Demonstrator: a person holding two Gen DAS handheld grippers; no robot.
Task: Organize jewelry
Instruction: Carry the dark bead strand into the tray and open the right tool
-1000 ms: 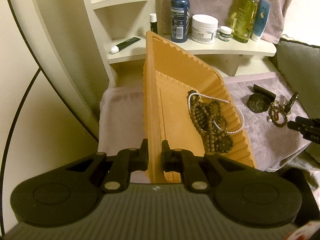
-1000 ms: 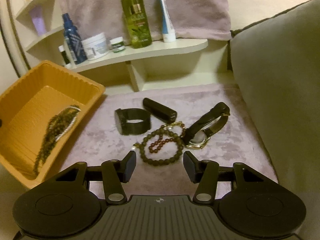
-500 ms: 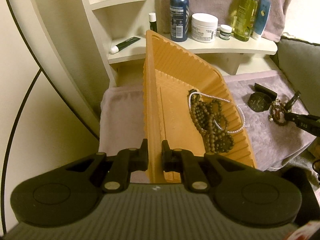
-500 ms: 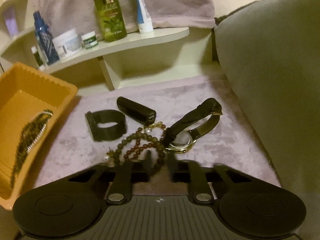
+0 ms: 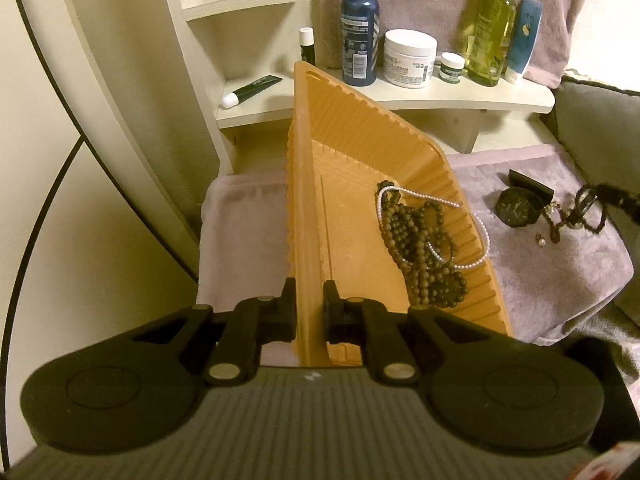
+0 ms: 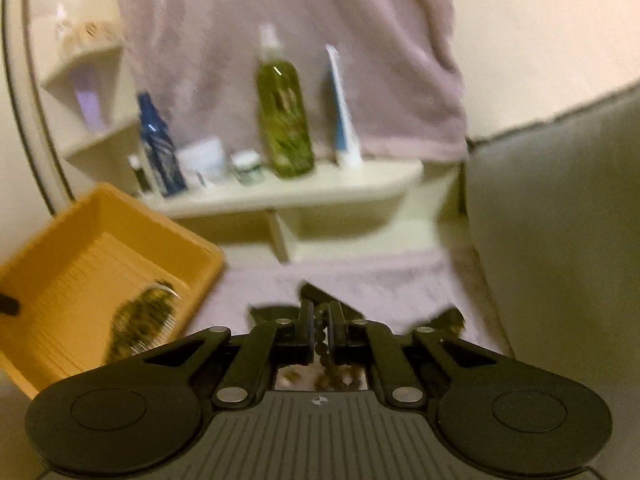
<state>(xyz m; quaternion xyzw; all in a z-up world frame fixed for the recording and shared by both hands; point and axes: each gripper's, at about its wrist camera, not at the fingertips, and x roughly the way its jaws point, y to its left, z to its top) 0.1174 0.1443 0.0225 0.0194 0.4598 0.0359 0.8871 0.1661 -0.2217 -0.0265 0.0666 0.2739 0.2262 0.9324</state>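
Note:
My left gripper (image 5: 310, 304) is shut on the near wall of the orange tray (image 5: 304, 168), which stands tilted on the mauve cloth. Inside the tray lie a heap of dark bead necklaces (image 5: 420, 248) and a pearl strand (image 5: 476, 224). My right gripper (image 6: 320, 312) is shut on a brown beaded bracelet (image 6: 321, 342), whose beads show between the pads. In the left wrist view that bracelet (image 5: 560, 220) dangles above the cloth at the far right. A black watch (image 5: 518, 206) and a black case (image 5: 532, 186) lie next to it. The right wrist view is blurred.
A cream shelf (image 5: 460, 96) behind the tray carries a blue bottle (image 5: 360, 32), a white jar (image 5: 410, 58), a green bottle (image 5: 490, 32) and a tube. A mauve towel (image 6: 280, 40) hangs above. A grey cushion (image 6: 560, 220) bounds the right side.
The right gripper closed on the beaded bracelet and lifted it off the cloth. The left gripper kept its hold on the tray wall without moving.

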